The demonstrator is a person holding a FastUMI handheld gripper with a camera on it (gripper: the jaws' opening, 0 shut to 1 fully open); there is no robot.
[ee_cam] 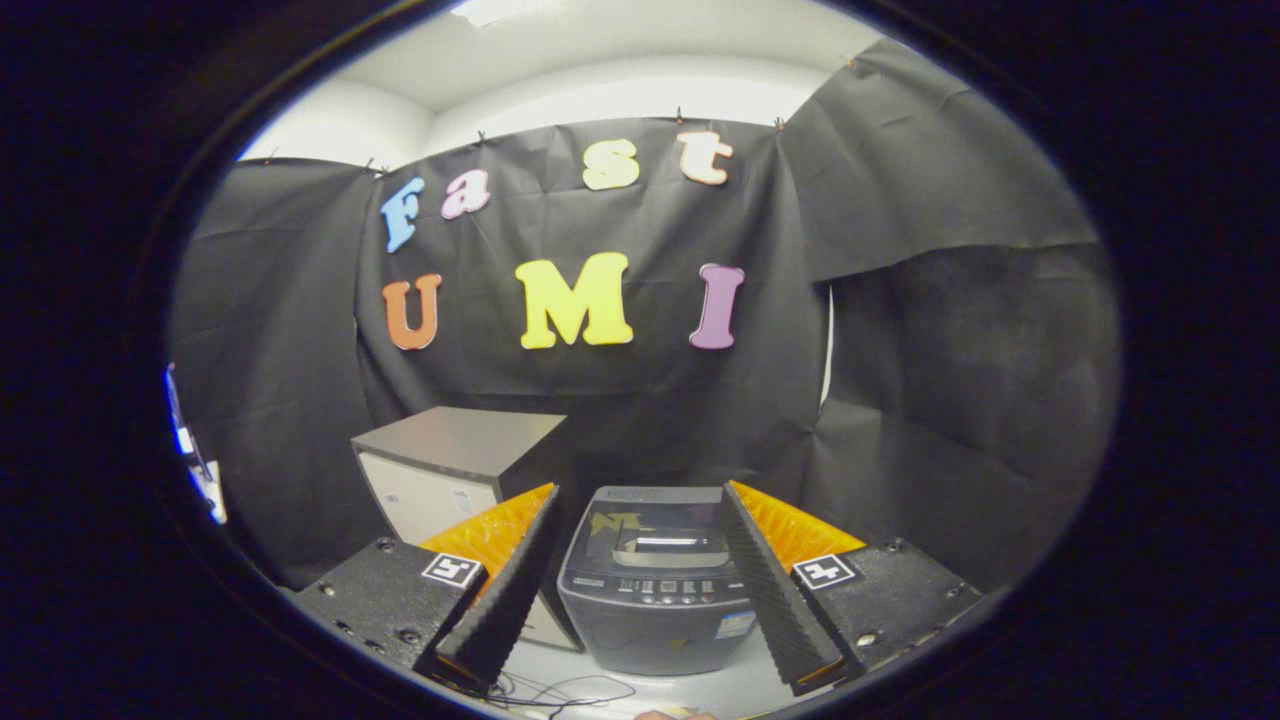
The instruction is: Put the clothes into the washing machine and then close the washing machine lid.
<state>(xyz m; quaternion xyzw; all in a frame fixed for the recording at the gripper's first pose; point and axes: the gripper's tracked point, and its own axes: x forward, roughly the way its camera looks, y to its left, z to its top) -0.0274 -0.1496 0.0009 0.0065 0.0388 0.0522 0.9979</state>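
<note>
Gripper view: the gripper (640,500) is spread wide, its 2 fingers (505,590) grasping nothing. The washing machine (655,580) sits between them at 12 o'clock, lid (665,535) down (contents not visible). A grey cabinet (450,470) stands at 10 o'clock beside it.

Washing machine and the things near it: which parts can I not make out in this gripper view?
- Washing machine: its two sides sit behind the open gripper fingers; whether the lid is fully shut is unclear.
- Control panel: buttons too small to tell apart.
- Grey cabinet: lower front hidden by the left finger.
- Cables: cut off at the bottom.
</note>
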